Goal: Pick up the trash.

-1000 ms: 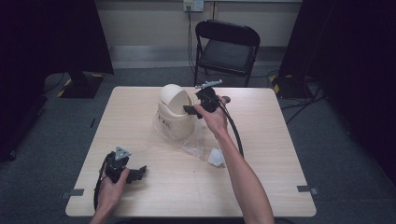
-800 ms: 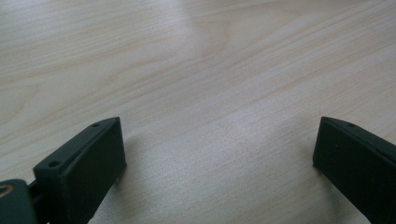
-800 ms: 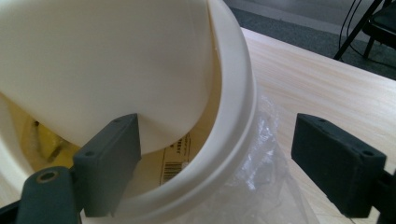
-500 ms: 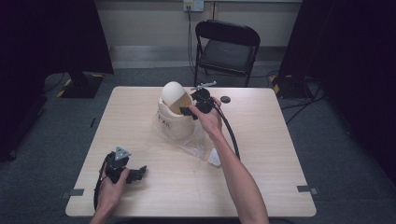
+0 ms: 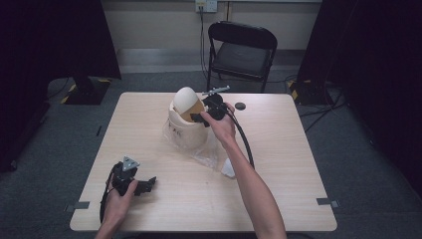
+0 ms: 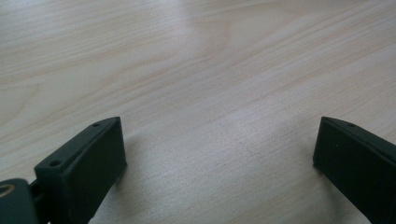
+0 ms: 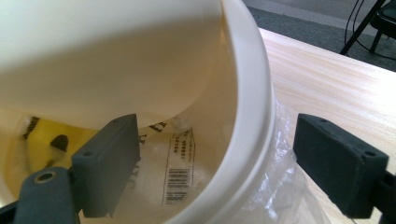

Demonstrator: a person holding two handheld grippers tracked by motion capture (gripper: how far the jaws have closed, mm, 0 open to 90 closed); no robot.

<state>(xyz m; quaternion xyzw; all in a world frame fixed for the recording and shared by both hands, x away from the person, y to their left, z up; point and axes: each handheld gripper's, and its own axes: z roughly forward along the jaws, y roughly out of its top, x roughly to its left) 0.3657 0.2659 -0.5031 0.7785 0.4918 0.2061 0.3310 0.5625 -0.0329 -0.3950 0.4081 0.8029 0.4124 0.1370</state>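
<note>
A cream bin [image 5: 183,130] with a domed swing lid [image 5: 185,98] stands at the table's far middle, its lid tipped so the tan opening shows. My right gripper [image 5: 202,117] is open at that opening. In the right gripper view the right gripper [image 7: 219,135] straddles the bin's rim [image 7: 247,116], one jaw inside and one outside, neither pressing on it. Inside lie a clear packet with a barcode label [image 7: 177,179] and something yellow [image 7: 32,140]. My left gripper [image 5: 148,183] rests open on the table's near left; its jaws [image 6: 215,135] hold nothing, only bare wood between them.
Crumpled clear plastic [image 5: 209,152] spreads from under the bin toward the right forearm, with a small white piece [image 5: 227,169] at its near end. A black round disc [image 5: 240,106] lies right of the bin. A black folding chair [image 5: 244,50] stands behind the table [image 5: 298,164].
My right gripper has moved left and down onto the bin's rim, and the lid has tipped to expose the opening. The left gripper has stayed put.
</note>
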